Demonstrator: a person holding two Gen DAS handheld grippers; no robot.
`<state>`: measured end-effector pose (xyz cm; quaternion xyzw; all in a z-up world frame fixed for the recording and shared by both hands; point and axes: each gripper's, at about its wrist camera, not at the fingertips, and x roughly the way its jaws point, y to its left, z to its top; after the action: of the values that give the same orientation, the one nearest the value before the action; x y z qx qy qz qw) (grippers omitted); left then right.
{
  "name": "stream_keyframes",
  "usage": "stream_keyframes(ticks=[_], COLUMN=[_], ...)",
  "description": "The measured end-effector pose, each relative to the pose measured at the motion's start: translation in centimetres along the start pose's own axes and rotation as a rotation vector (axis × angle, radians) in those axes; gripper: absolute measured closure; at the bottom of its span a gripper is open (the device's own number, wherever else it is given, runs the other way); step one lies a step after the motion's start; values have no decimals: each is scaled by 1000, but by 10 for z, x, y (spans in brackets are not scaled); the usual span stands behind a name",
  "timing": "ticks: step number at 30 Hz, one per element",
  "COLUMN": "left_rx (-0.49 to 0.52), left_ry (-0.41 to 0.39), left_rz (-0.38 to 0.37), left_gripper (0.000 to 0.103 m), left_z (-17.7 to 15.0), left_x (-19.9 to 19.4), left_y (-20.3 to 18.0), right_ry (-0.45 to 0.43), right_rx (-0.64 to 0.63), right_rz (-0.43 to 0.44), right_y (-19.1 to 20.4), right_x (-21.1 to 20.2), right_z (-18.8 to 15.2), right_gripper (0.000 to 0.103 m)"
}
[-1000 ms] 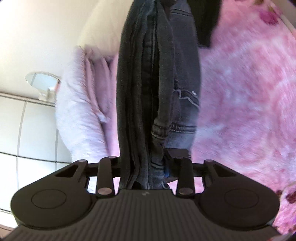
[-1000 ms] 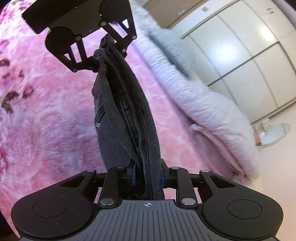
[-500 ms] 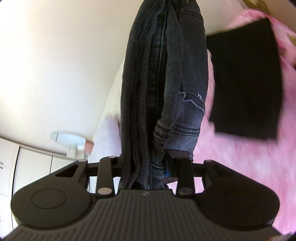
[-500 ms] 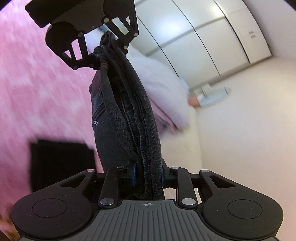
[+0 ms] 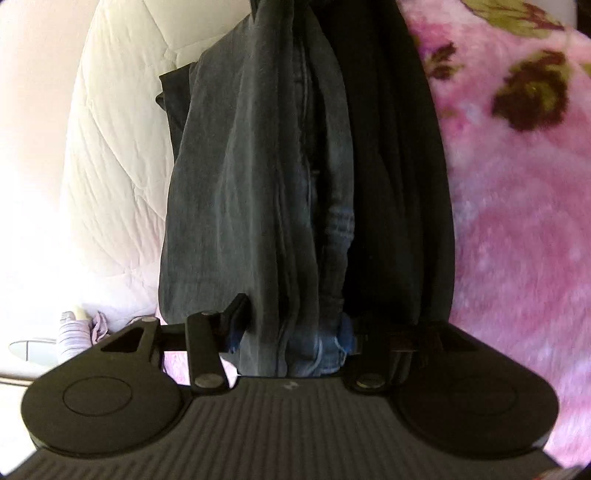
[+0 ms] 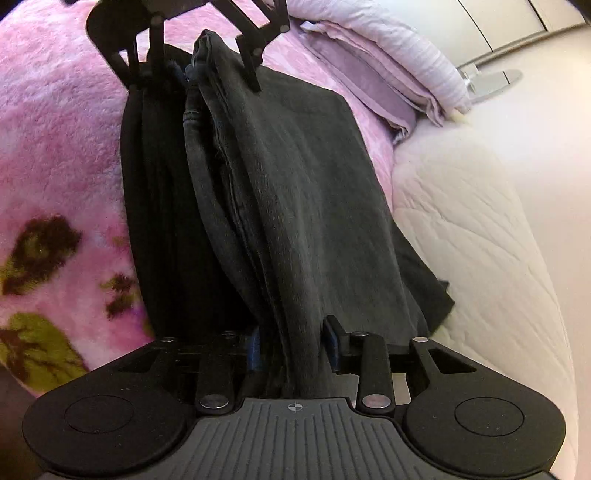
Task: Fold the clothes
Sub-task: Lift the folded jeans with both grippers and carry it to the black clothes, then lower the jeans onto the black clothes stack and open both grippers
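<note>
Folded dark grey jeans (image 5: 258, 192) (image 6: 280, 192) stretch between my two grippers and lie over a black folded garment (image 5: 399, 184) (image 6: 159, 221) on the pink floral blanket (image 5: 517, 229). The left gripper (image 5: 295, 332) has one end of the jeans between its fingers. Its jaws are opening, and from the right wrist view this gripper (image 6: 195, 79) shows a gap beside the cloth. The right gripper (image 6: 293, 347) has the other end between its blue pads (image 6: 255, 349). Its jaws are opening too, and the bunch sits loose between them.
A white quilted mattress side (image 6: 461, 229) (image 5: 110, 166) drops away beside the garments. Folded lilac bedding (image 6: 388, 66) lies further along the bed. The pink blanket (image 6: 55, 129) spreads out on the other side. Pale wardrobe doors (image 6: 517, 14) stand beyond.
Both grippers came down with the jeans, from hanging in the air onto the black garment. Both pairs of jaws stand wider than before, and the jeans have slackened and spread.
</note>
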<state>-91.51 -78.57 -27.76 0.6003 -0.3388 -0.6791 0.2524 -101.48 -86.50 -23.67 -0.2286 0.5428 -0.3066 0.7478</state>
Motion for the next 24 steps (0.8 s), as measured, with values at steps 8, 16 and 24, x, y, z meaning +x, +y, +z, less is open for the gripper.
stream_keyframes(ticks=[8, 16, 24], left_rx=[-35, -31, -2], left_ry=[5, 29, 7], left_rz=[45, 44, 43], left_gripper=[69, 68, 64], left_z=[-2, 0, 1], left_x=[-13, 1, -14], left_y=[22, -12, -6], right_ry=[38, 41, 53], right_rx=[122, 35, -12], right_rz=[9, 9, -2], right_y=[-22, -10, 0], right_x=[-21, -20, -15], right_z=[8, -2, -4], right_gripper=[75, 75, 73])
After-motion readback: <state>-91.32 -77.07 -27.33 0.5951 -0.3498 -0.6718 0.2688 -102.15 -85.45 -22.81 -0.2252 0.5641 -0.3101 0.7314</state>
